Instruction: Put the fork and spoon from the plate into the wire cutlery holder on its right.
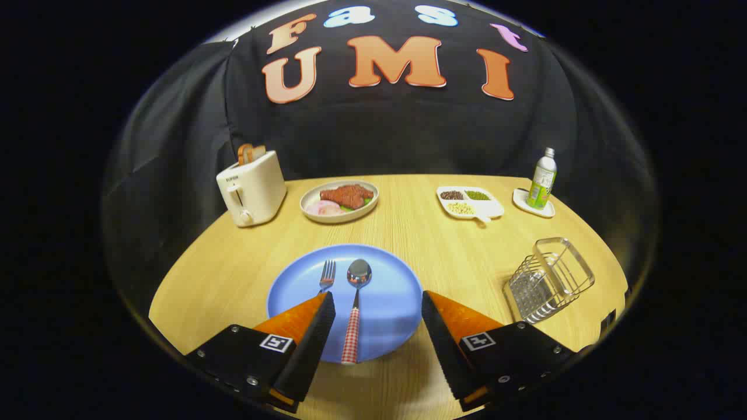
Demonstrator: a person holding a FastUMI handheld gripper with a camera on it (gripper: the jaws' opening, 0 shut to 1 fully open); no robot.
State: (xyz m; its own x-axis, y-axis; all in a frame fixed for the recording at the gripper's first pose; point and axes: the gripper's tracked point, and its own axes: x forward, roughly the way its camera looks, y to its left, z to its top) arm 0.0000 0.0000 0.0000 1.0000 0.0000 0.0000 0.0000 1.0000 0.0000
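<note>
Hovering low over the near edge of the blue plate (397, 291), the gripper (378, 300) had its fingers (318, 326) spread wide and holding nothing. The spoon (356, 303) lay between them, nearer the left finger, with its bowl pointing away toward the far side of the bench (443, 245) and its checked handle running back over the plate's near rim. Its long axis ran almost straight along the fingers' own line, so closing across the handle looked to need little turning. The fork (327, 275) lay just left of the spoon and parallel to it, tines away, with its handle hidden under the left finger. The wire cutlery holder (548, 280) stood to the right of the plate, apart from it and beyond the right finger, its open mouth upward. Both utensils were on the plate, so nothing had yet gone into the holder.
</note>
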